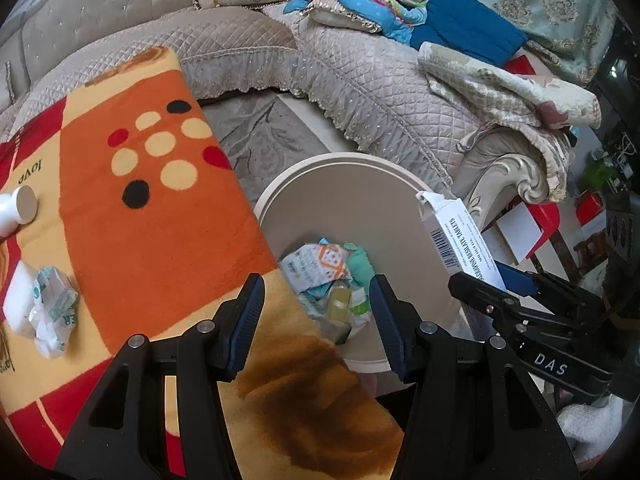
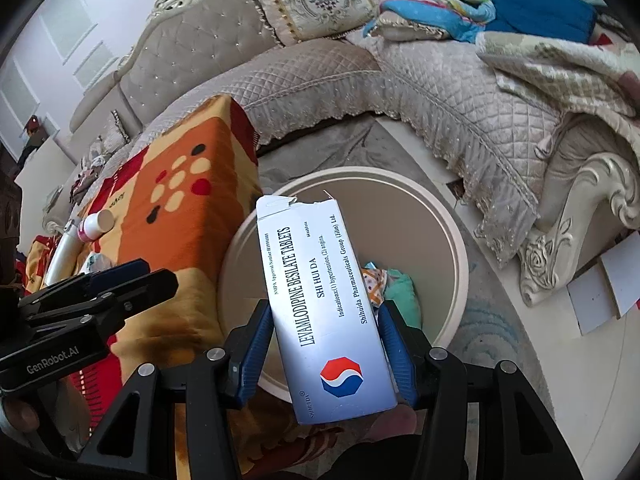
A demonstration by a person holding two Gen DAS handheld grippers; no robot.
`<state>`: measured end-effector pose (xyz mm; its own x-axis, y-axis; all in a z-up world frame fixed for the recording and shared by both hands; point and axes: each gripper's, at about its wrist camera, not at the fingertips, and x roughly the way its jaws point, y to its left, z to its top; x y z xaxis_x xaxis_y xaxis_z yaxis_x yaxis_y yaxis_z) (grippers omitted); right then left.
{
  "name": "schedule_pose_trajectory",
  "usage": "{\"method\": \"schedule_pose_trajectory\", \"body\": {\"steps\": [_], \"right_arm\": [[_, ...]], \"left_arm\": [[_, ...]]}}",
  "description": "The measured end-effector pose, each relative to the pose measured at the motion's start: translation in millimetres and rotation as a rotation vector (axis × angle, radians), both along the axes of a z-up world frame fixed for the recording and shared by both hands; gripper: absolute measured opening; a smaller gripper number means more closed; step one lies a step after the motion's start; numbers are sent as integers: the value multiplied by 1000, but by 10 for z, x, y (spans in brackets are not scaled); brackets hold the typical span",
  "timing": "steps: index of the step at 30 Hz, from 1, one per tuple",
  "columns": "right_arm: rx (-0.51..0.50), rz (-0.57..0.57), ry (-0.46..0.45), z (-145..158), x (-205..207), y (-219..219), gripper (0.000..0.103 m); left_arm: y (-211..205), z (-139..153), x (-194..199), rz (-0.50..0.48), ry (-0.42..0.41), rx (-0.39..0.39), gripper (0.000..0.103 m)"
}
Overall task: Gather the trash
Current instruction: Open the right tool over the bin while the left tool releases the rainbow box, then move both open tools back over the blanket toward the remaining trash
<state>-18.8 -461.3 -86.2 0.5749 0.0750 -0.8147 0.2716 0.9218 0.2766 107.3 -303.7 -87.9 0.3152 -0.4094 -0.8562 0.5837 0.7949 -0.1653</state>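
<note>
Pinching the tablet box (image 2: 326,308) by its two long side walls, the right tool (image 2: 324,340) holds it over the bin (image 2: 452,240), torn flap pointing to 12 o'clock. Thin white card with black print and a red-and-blue logo, it looks light and probably empty, so it would crush easily; gripping the folded edges keeps it stiff. Crumpled wrappers (image 1: 332,280) lie at the bin's bottom. The left tool (image 1: 316,312) is spread and carries nothing. At 9 o'clock in its view, a crumpled wrapper (image 1: 54,312) and a white bottle (image 1: 16,212) remain on the blanket-covered desk (image 1: 160,240).
</note>
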Motion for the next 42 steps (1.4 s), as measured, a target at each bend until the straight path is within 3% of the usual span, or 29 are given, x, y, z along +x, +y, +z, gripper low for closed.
{"method": "schedule_pose_trajectory", "body": {"steps": [17, 42], "right_arm": [[52, -7, 95, -441, 252, -51, 53], [14, 39, 76, -235, 170, 217, 54]], "left_arm": [[44, -23, -8, 13, 12, 6, 54], [221, 23, -89, 37, -6, -6, 54]]}}
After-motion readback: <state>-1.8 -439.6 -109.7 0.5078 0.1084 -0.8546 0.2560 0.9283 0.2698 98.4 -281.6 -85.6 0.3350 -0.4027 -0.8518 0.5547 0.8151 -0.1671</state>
